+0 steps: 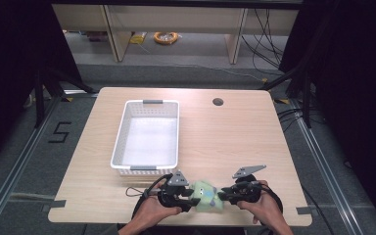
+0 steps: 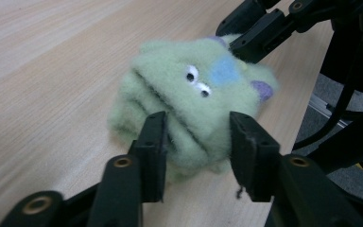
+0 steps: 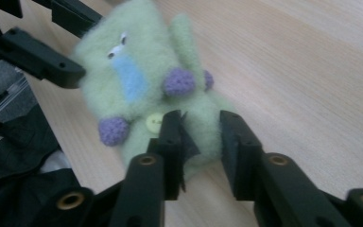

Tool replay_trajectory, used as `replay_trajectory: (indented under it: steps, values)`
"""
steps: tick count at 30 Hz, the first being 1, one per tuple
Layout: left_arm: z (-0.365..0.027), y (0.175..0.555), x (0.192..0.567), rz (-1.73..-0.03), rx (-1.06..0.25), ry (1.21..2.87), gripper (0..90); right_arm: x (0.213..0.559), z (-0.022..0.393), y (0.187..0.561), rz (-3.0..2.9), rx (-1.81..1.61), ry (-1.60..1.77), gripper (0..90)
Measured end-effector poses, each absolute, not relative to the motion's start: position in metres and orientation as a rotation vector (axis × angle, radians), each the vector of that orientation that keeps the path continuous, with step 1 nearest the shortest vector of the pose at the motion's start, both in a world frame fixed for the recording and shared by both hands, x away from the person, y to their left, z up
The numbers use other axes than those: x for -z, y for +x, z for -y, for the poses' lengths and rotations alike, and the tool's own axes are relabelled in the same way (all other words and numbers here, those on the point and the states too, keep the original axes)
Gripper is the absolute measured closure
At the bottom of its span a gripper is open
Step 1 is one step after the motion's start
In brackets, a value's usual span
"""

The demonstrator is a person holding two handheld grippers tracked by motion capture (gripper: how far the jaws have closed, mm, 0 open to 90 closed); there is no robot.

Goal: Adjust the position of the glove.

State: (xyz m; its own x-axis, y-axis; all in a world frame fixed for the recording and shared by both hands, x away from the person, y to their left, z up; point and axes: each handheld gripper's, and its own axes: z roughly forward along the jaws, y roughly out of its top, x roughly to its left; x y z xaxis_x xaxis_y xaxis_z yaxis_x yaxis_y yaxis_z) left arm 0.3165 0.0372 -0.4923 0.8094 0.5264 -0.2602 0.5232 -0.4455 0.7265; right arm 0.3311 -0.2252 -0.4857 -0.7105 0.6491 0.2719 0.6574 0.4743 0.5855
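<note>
A light green plush toy (image 1: pixel 206 196) with white eyes, a blue patch and purple knobs lies at the table's near edge, between my two grippers. My left gripper (image 1: pixel 193 199) comes at it from the left. In the left gripper view its jaws (image 2: pixel 199 137) are shut on the toy's fuzzy body (image 2: pixel 194 80), and the pile bulges between them. My right gripper (image 1: pixel 221 197) comes from the right. Its jaws (image 3: pixel 201 137) pinch the toy's lower part beside a pale button, below the face (image 3: pixel 137 61). A hand holds each gripper.
An empty white plastic basket (image 1: pixel 122 132) stands on the wooden table (image 1: pixel 235 142) just beyond the left gripper. A round cable hole (image 1: pixel 218 102) sits near the far edge. The table's front edge lies right under the hands.
</note>
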Motion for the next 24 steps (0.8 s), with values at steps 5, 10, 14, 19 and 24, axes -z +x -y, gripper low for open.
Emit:
replay_trajectory:
  steps: [5, 10, 14, 19, 24]
  values:
    - [-0.034, 0.307, 0.485, -0.716, -0.055, 2.12, 77.8, 0.477, 0.221, 0.328, 2.738, 1.094, -1.137, 81.3]
    - [-0.034, 0.297, 0.468, -0.674, -0.061, 2.085, 81.0, 0.461, 0.22, 0.33, 2.789, 1.123, -1.066, 81.4]
    - [-0.034, 0.296, 0.474, -0.692, -0.025, 2.088, 80.1, 0.461, 0.217, 0.338, 2.792, 1.087, -1.038, 81.1]
    - [-0.036, 0.303, 0.487, -0.759, 0.041, 2.083, 75.4, 0.476, 0.214, 0.346, 2.795, 1.015, -1.033, 78.6]
    - [-0.041, 0.305, 0.483, -0.787, 0.053, 2.069, 58.0, 0.474, 0.217, 0.343, 2.777, 1.03, -1.131, 63.9]
